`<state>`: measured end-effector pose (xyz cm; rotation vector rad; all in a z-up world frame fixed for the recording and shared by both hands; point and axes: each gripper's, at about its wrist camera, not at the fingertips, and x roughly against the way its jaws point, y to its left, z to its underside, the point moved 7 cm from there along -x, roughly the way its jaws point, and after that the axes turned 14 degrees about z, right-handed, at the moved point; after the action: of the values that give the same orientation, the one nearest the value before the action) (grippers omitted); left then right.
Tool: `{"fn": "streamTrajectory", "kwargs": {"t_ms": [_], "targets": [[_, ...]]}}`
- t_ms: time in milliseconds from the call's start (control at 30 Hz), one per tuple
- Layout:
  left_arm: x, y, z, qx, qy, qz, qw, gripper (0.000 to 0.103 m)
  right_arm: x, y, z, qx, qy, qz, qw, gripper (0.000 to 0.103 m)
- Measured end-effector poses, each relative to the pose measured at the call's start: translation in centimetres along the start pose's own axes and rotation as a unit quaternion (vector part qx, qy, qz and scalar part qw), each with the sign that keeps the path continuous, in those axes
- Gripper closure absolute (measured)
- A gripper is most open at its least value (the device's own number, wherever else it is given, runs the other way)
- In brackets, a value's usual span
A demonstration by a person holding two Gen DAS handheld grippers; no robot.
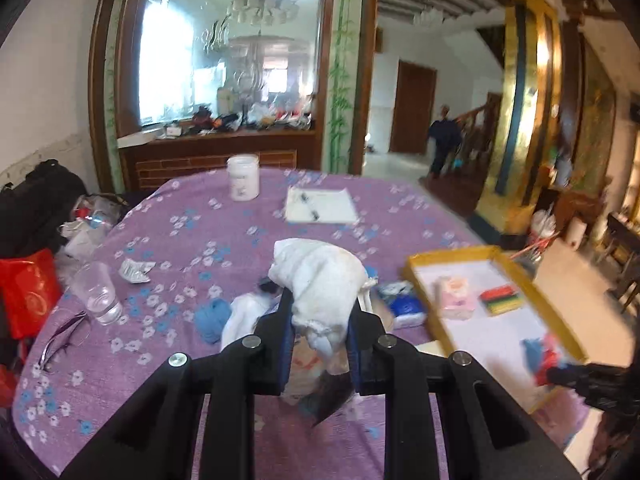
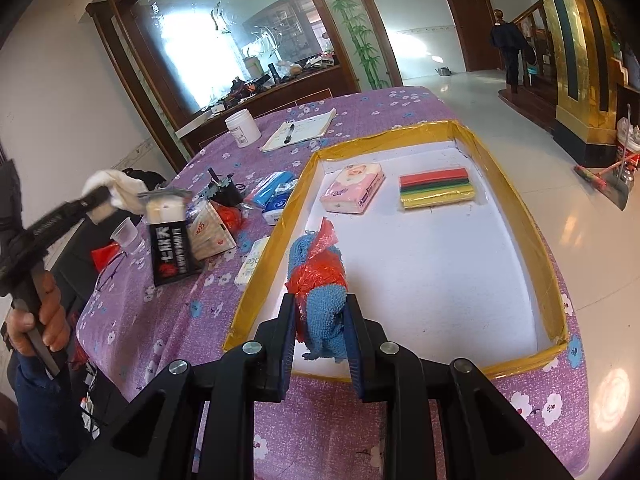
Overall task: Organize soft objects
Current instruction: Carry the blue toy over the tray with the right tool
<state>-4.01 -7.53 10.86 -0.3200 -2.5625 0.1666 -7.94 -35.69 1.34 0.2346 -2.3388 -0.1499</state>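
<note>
Clamping a bunched white cloth (image 1: 320, 280), your left gripper (image 1: 320, 332) has its jaws pressed on the fabric, which bulges up and forward past the fingertips, lifted clear of the purple flowered tablecloth (image 1: 192, 240). Seen from your right wrist camera, that same left gripper sits at about nine o'clock, held in your hand (image 2: 38, 320), with the white cloth at its tip above the clutter of packets. Your right gripper (image 2: 322, 320) is closed on a rolled blue towel (image 2: 324, 320) that has a red plastic bag (image 2: 316, 276) bunched around its middle; the roll lies over the near left part of the yellow-rimmed tray (image 2: 532, 240), on or just above its white floor. Toward twelve o'clock inside the tray lie a pink tissue pack (image 2: 352, 188) and, to its right at about one o'clock, a striped stack of sponges (image 2: 438, 188), the two apart from each other. Outside the tray's left rim, at eleven o'clock, a blue tissue pack (image 2: 274, 196) rests on the tablecloth. From your left wrist camera, a second blue cloth (image 1: 212, 316) sits on the table at about nine o'clock of the jaws, with a clear plastic cup (image 1: 96, 292) lying farther left.
</note>
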Motion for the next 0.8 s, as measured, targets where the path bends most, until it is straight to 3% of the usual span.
{"fn": "streamTrajectory", "kwargs": {"t_ms": [33, 100, 167, 267, 400, 433, 467, 500, 533, 567, 633, 667, 800], "targets": [[-0.8, 0.4, 0.6, 0.018, 0.017, 0.01, 0.9996, 0.084, 0.1, 0.1, 0.0, 0.002, -0.001, -0.001, 1.0, 0.078], [0.1, -0.3, 0.8, 0.032, 0.002, 0.061, 0.9976, 0.084, 0.4, 0.3, 0.0, 0.005, -0.008, -0.004, 1.0, 0.078], [1.5, -1.2, 0.2, 0.0, -0.025, 0.046, 0.9986, 0.084, 0.4, 0.4, 0.0, 0.005, -0.01, -0.003, 1.0, 0.078], [0.8, -1.6, 0.4, -0.003, -0.006, 0.047, 0.9989, 0.084, 0.3, 0.3, -0.1, -0.001, -0.01, -0.006, 1.0, 0.078], [3.8, -3.0, -0.9, 0.016, -0.051, 0.137, 0.9891, 0.084, 0.2, 0.0, 0.0, -0.008, -0.009, -0.005, 1.0, 0.078], [4.4, -3.2, -1.3, -0.016, -0.067, 0.108, 0.9917, 0.084, 0.1, 0.0, 0.0, -0.01, -0.006, -0.004, 1.0, 0.078], [4.0, -2.7, -1.3, -0.043, -0.063, 0.054, 0.9956, 0.083, 0.1, 0.0, 0.1, -0.011, -0.004, -0.005, 1.0, 0.078], [2.8, -2.1, -1.0, -0.046, -0.04, 0.028, 0.9978, 0.083, 0.1, 0.2, 0.1, -0.01, -0.004, -0.008, 1.0, 0.078], [-0.3, -0.6, 0.6, -0.028, 0.04, 0.02, 0.9986, 0.084, 0.3, 0.4, 0.2, -0.008, -0.006, -0.011, 1.0, 0.078], [-1.8, 0.4, 2.1, -0.012, 0.078, 0.015, 0.9967, 0.086, 0.4, 0.5, 0.3, -0.006, -0.007, -0.013, 1.0, 0.078], [-2.7, 1.7, 4.2, -0.002, 0.092, 0.002, 0.9958, 0.086, 0.7, 0.7, 0.5, -0.004, -0.009, -0.018, 1.0, 0.078], [-2.4, 2.1, 4.9, 0.004, 0.092, 0.014, 0.9956, 0.086, 0.7, 0.8, 0.6, -0.004, -0.008, -0.018, 1.0, 0.078], [0.0, 3.9, 5.3, 0.019, 0.065, 0.015, 0.9976, 0.086, 0.6, 1.3, 0.4, 0.001, -0.006, -0.018, 1.0, 0.078]]}}
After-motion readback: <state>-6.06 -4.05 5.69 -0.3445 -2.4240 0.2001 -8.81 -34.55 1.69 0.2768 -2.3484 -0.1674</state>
